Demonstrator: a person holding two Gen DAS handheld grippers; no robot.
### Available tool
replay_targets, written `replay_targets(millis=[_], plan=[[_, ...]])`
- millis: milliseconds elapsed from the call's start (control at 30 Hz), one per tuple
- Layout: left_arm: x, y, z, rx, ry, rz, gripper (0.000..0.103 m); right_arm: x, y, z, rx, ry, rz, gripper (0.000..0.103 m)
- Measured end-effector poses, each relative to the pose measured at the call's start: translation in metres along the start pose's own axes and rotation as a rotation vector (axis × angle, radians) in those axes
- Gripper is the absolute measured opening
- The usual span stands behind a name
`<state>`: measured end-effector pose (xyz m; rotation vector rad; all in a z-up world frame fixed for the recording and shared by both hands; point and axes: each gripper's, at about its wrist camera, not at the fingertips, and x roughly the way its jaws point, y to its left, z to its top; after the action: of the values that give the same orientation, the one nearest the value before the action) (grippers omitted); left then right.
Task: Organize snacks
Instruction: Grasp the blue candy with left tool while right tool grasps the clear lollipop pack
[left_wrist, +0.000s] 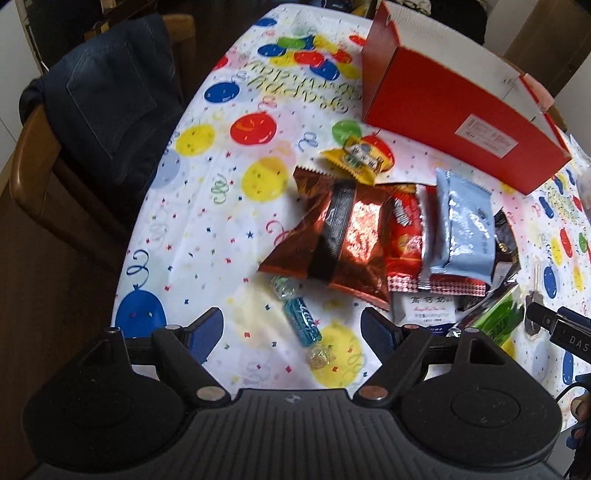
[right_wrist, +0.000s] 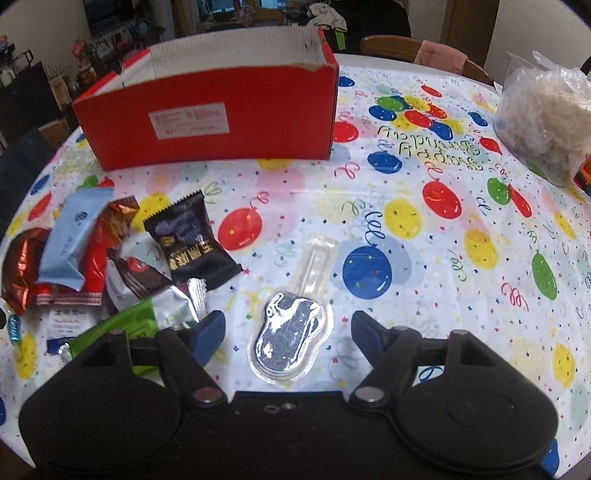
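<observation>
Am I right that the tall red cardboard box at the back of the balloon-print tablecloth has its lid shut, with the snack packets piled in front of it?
Not quite: the tall red cardboard box has no lid on; it stands open at the top, as the right wrist view shows. The rest holds: it stands at the back of the balloon-print tablecloth, with the snack packets piled in front of it.

The tablecloth carries a looping printed greeting, upside down in the right wrist view, that reads as "Happy Birthday". The letters "DAS" stand in white on the black body of the right tongs. The red box bears a white label whose print is too blurred to read. Several snack packets show Chinese characters, too small to make out
</observation>
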<state>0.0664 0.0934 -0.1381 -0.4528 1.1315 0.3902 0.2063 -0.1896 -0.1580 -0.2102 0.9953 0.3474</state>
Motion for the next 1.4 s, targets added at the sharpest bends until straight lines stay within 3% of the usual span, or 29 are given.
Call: replay_targets(millis=[67, 200, 433, 533, 600, 800, 1400], plan=[[0.004, 0.000, -0.001, 0.002, 0.012, 0.001, 0.081, 0.004, 0.001, -0.001, -0.003, 0.004, -0.011, 0.064], [0.013, -0.001, 0.000, -0.003, 0.043, -0.006, 0.062, 0.009, -0.003, -0.002, 0.020, 0.019, -0.024, 0.057], [0.020, -0.006, 0.000, 0.000, 0.044, -0.003, 0.049, 0.010, -0.005, -0.002, 0.038, 0.016, -0.030, 0.044], [0.020, -0.008, 0.001, 0.005, 0.040, 0.000, 0.043, 0.010, -0.005, -0.002, 0.038, 0.014, -0.024, 0.043], [0.020, -0.009, 0.001, 0.006, 0.036, 0.002, 0.032, 0.009, -0.006, -0.002, 0.040, 0.009, -0.010, 0.040], [0.020, -0.006, 0.000, -0.003, 0.037, -0.009, 0.015, 0.007, -0.011, -0.004, 0.063, 0.008, 0.015, 0.039], [-0.008, 0.010, -0.003, -0.052, 0.015, -0.096, 0.012, -0.032, -0.016, 0.000, 0.155, -0.044, 0.076, 0.039]])
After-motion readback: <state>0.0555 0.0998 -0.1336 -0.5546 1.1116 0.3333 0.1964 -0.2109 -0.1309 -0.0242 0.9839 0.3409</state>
